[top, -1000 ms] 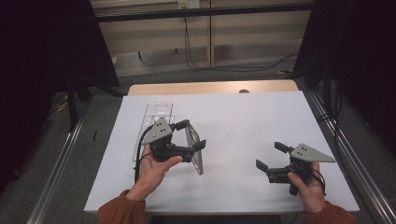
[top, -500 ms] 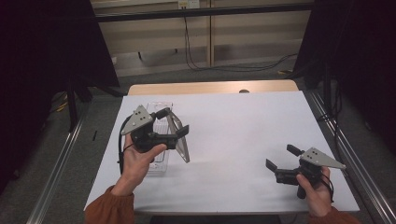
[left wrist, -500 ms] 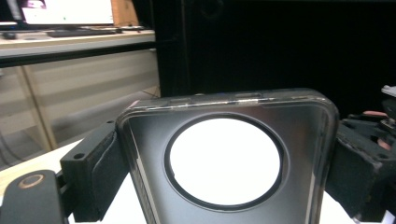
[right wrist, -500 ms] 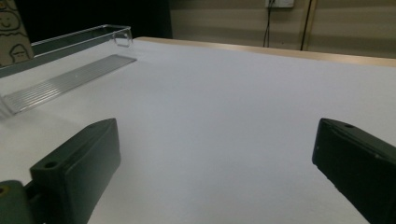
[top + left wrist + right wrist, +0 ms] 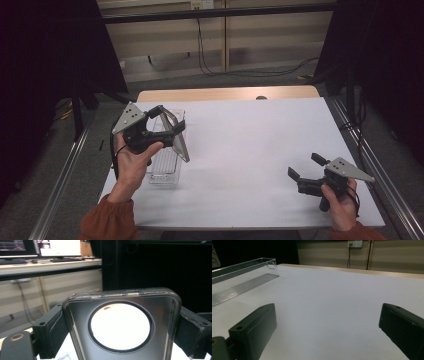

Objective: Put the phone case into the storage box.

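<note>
A white-topped table (image 5: 250, 150) carries a clear plastic tray (image 5: 165, 165) with a ribbed floor at its left side; the tray's far corner and ribbed base also appear at the left of the right gripper view (image 5: 244, 275).

Above that tray the left gripper (image 5: 167, 131) holds a phone case (image 5: 177, 137), smoky and translucent, raised off the table and tilted so its lower end slants toward the right. In the left gripper view the case (image 5: 122, 325) stands upright between the two black jaws, which press on its long edges, and its large round camera opening faces the lens.

At the near right corner of the table the right gripper (image 5: 306, 167) sits low in the person's hand, well apart from the tray, its jaws spread wide and empty over bare tabletop (image 5: 332, 302).

The work in hand appears to be carrying the case to or from the tray. Done well, that likely means keeping the squeeze even on both edges, since a thin flexible shell could bow or slip out, and holding it level before lowering so that an end does not catch the tray's rim. The free gripper could steady the tray if it slides.
</note>
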Motion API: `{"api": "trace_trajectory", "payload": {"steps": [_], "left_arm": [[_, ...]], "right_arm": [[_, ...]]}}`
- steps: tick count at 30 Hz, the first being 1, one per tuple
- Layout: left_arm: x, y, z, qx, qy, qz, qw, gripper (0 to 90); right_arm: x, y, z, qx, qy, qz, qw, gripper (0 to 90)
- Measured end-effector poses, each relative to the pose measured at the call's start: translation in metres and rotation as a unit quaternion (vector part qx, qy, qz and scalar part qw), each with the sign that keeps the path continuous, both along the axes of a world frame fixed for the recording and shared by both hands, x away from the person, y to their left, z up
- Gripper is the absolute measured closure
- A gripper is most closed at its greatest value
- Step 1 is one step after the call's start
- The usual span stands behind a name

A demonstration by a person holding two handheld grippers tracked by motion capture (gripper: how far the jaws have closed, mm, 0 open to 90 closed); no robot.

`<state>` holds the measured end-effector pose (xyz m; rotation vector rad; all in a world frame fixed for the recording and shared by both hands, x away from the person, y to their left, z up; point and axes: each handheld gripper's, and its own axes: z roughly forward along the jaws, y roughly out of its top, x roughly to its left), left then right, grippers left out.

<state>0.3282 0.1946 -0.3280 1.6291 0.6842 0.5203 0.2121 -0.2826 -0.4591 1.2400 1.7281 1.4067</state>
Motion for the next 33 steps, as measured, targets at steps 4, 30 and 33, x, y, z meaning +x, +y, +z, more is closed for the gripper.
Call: {"api": "trace_trajectory", "payload": {"steps": [4,30,33], "left_arm": [[0.004,0.008,0.002,-0.004,0.003,0.019,0.9998,10.8],[0.047,0.022,0.009,0.013,0.01,0.108,0.994,10.8],[0.053,0.022,0.007,0.019,0.014,0.11,0.9936,10.8]], "right_arm": [[0.0,0.0,0.0,0.0,0.0,-0.001,1.0,0.7],[0.0,0.002,0.0,0.002,-0.004,0.007,1.0,0.0],[0.0,0.002,0.0,0.004,-0.005,0.005,1.0,0.0]]}}
